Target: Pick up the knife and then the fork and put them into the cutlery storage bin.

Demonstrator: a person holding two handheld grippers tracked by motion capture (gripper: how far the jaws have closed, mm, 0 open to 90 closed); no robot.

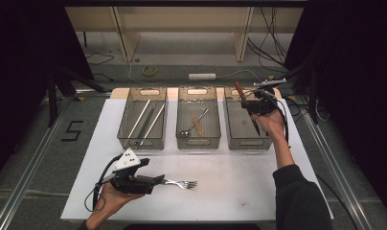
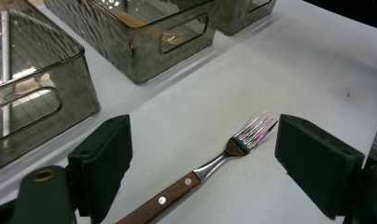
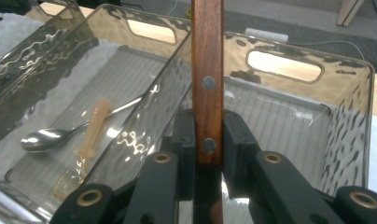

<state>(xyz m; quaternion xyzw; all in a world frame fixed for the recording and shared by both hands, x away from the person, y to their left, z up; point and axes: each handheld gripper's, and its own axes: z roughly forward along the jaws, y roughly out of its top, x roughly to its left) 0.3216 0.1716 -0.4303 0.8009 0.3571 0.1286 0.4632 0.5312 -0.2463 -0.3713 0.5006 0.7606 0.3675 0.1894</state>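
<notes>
The right claw (image 1: 256,104) is clenched on a wooden-handled utensil (image 3: 207,70), holding it over the far end of the right bin (image 1: 264,142); the handle points up and away from the claw, and its working end hangs below the jaws, so I cannot tell what kind of utensil it is. The drop depends on that long axis lining up with the bin's length. The left claw (image 1: 155,181) rests released on the desk (image 1: 230,182), with the fork (image 2: 210,170) lying between its jaws, tines pointing right. The right gripper view shows the rivets on the handle and a spoon (image 3: 46,138) in the middle bin (image 1: 198,142). The high view shows chopsticks (image 1: 146,120) in the left bin (image 1: 142,143).
</notes>
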